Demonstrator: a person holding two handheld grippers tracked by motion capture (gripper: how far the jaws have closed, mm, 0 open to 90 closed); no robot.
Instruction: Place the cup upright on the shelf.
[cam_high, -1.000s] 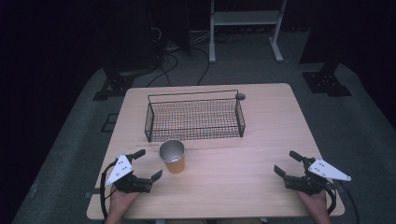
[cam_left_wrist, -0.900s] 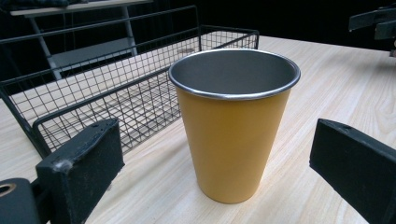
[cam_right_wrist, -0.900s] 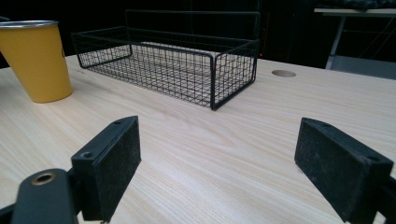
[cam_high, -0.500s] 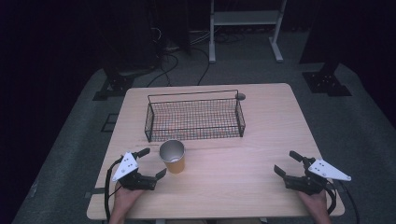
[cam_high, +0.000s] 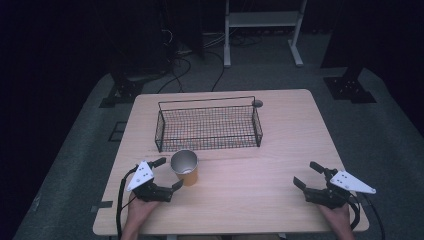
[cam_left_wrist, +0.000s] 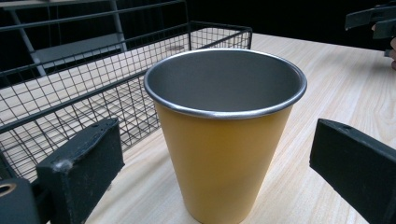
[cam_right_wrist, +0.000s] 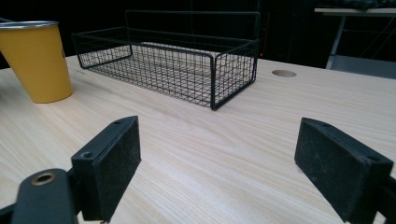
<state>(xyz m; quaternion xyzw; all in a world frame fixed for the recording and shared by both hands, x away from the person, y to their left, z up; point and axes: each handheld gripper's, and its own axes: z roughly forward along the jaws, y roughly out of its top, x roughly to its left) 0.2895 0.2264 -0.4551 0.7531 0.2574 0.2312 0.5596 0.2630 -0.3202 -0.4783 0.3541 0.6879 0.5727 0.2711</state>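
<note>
My left tool (cam_high: 169, 175) stands with its jaws spread wide on either side of the yellow cup (cam_high: 184, 168), one jaw to each flank and neither touching the cup wall; it has hold of nothing. Compared with a second ago, this tool has moved in toward the cup: then its jaws lay apart from the cup on the cup's near-left side, whereas now the cup sits between them. In the left gripper view the cup (cam_left_wrist: 225, 135) stands upright between the two black jaws, its steel-coloured rim and grey inside plainly seen, with clear gaps of table (cam_left_wrist: 327, 79) showing on both flanks. The cup itself has not shifted: it stands upright on the table (cam_high: 250, 170) just in front of the wire basket (cam_high: 209, 125), near the basket's front-left corner. My right tool (cam_high: 311, 176) rests well apart from the cup, far off to the cup's right, its jaws also wide open and holding nothing; it lies where it lay a second ago. In the right gripper view the cup (cam_right_wrist: 37, 60) appears far left, with the wire basket (cam_right_wrist: 173, 60) beside it.
</note>
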